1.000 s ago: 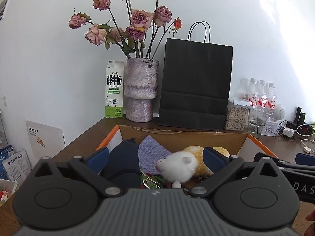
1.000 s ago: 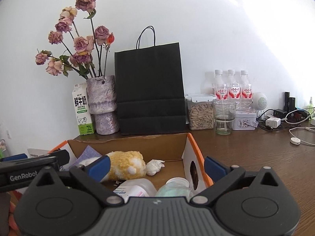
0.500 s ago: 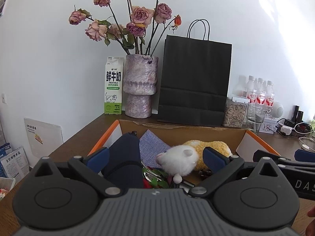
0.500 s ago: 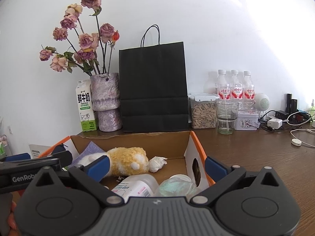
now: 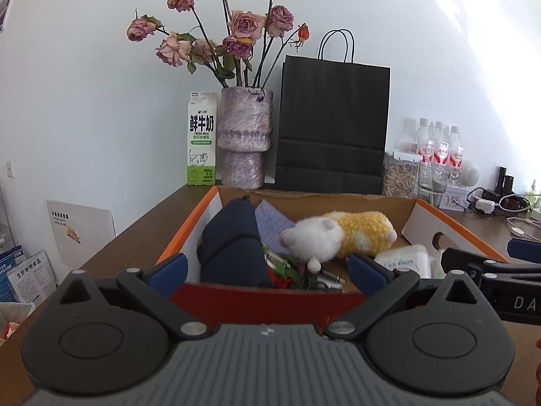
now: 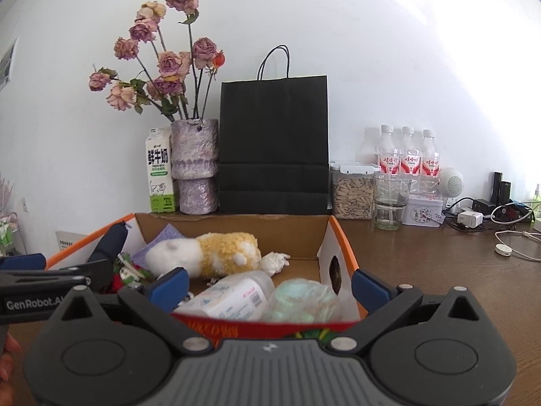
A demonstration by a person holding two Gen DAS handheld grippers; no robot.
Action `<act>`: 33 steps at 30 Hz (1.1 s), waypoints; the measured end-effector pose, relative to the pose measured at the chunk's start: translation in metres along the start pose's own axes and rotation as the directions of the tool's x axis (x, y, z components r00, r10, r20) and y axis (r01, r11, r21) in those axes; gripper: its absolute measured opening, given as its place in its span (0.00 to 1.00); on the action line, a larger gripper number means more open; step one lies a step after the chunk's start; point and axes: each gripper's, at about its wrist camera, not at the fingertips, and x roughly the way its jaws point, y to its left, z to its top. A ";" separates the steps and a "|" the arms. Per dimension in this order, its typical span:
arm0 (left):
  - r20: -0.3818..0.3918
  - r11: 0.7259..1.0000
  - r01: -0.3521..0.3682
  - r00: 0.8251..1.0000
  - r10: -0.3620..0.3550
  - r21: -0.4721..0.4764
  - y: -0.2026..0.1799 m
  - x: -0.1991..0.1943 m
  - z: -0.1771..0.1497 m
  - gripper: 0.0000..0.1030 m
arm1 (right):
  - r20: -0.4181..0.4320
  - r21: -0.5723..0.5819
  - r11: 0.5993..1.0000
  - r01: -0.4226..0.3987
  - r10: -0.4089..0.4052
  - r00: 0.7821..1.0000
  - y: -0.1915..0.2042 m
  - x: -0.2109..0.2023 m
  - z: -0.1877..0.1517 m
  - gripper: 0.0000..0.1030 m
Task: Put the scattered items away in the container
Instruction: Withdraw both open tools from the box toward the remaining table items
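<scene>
A cardboard box (image 5: 189, 223) (image 6: 343, 240) with an orange rim sits on the wooden table, right in front of both grippers. In it lie a white and yellow plush toy (image 5: 341, 233) (image 6: 216, 253), a navy pouch (image 5: 233, 240) (image 6: 108, 245), a purple cloth (image 5: 270, 220), a wipes pack (image 6: 233, 296) (image 5: 402, 258), a pale green ball (image 6: 301, 299) and a crumpled tissue (image 6: 275, 260). My left gripper (image 5: 267, 269) is open and empty at the box's near red wall. My right gripper (image 6: 270, 284) is also open and empty, over the box's right half.
Behind the box stand a milk carton (image 5: 202, 138), a vase of dried roses (image 5: 245, 142) and a black paper bag (image 5: 333, 128). A seed jar (image 6: 351, 189), a glass (image 6: 390, 199), bottles (image 6: 409, 159), chargers and cables (image 6: 507, 233) fill the back right.
Both grippers have drawn back toward me from the box, so its near red wall now shows. The items in the box have not moved.
</scene>
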 end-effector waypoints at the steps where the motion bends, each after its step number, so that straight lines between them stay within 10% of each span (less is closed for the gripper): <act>1: -0.013 1.000 -0.001 1.000 0.002 0.007 0.001 -0.003 -0.002 1.00 | -0.006 -0.007 1.000 -0.009 0.009 1.000 0.000 -0.004 -0.002 1.00; 18: -0.270 0.998 -0.012 0.962 0.028 0.061 0.037 -0.006 -0.031 1.00 | -0.243 -0.084 0.994 -0.077 0.055 0.968 0.023 -0.005 -0.029 0.96; 33: -0.352 0.999 -0.009 0.936 0.024 0.043 0.058 0.000 -0.038 1.00 | -0.357 -0.015 0.991 -0.131 0.117 0.927 0.048 0.029 -0.027 0.37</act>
